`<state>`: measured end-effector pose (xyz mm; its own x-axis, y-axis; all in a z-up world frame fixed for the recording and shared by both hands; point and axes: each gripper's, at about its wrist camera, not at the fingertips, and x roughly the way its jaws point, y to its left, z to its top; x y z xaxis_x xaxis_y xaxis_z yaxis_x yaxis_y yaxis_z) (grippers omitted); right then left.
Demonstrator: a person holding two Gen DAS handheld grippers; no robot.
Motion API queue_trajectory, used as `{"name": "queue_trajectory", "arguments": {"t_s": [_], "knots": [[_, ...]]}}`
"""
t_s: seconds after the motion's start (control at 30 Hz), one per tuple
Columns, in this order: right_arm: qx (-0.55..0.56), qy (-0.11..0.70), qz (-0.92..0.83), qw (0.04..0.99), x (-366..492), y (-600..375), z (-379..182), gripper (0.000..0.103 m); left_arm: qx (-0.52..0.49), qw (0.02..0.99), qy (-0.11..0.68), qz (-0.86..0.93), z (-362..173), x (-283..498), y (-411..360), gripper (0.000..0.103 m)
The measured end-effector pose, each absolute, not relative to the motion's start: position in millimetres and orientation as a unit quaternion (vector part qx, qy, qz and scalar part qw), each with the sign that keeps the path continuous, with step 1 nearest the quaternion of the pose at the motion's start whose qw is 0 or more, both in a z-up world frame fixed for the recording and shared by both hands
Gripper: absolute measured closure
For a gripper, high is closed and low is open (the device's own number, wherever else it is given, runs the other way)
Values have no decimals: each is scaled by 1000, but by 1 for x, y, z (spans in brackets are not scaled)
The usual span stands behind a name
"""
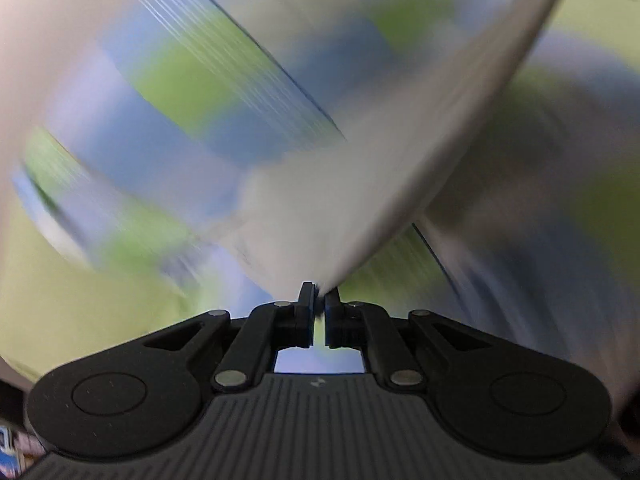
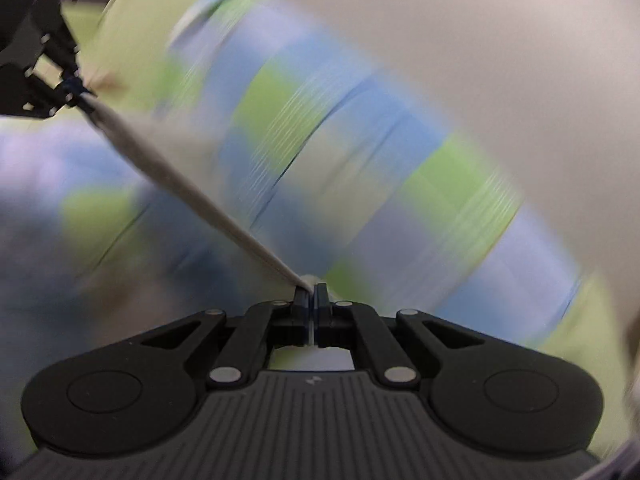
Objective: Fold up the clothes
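Note:
A garment (image 1: 224,92) with blue, green and pale lilac blocks and a white edge hangs in front of both cameras, heavily blurred by motion. My left gripper (image 1: 319,294) is shut on the garment's white edge (image 1: 400,184), which runs taut up to the right. My right gripper (image 2: 313,294) is shut on the same white edge (image 2: 192,184), which stretches up left to the left gripper (image 2: 78,88), seen there pinching the cloth. The garment (image 2: 360,148) fills most of the right wrist view.
A pale green surface (image 1: 60,300) lies below the cloth and also shows in the right wrist view (image 2: 120,36). Blur hides everything else.

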<state>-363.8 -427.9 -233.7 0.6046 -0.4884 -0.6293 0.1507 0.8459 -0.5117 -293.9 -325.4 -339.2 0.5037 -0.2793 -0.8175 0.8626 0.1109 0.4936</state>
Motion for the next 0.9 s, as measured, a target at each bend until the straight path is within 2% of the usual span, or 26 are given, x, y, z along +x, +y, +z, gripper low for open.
{"name": "queue_trajectory", "arguments": {"t_s": [0.07,0.13,0.2,0.23,0.3,0.43,0.53,0.7,0.8,0.87,0.9], "knots": [[-172,511,-164,826,-380,-406,-309,102,543,661,314,-412,-368,-304,-317,86],[-144,602,-150,771,-393,-389,-373,101,533,659,333,-414,-369,-298,-308,83],[-118,625,-150,757,-397,-382,-392,98,510,669,359,-404,-366,-279,-299,79],[-102,620,-156,762,-394,-381,-391,85,495,679,372,-394,-364,-265,-298,75],[-80,588,-162,789,-380,-382,-380,67,456,704,403,-366,-361,-229,-297,74],[-60,534,-127,834,-330,-380,-369,66,350,758,459,-304,-357,-171,-298,75],[-41,477,-38,877,-274,-363,-364,66,291,776,485,-281,-353,-152,-285,75],[-35,418,68,905,-202,-320,-371,66,218,785,515,-268,-354,-138,-254,76],[-35,414,78,906,-152,-298,-386,65,163,785,536,-263,-354,-142,-239,74],[-28,442,57,895,-119,-295,-408,69,128,782,548,-268,-357,-135,-236,74],[-5,450,47,892,-115,-299,-415,90,115,780,552,-272,-358,-132,-235,74]]}}
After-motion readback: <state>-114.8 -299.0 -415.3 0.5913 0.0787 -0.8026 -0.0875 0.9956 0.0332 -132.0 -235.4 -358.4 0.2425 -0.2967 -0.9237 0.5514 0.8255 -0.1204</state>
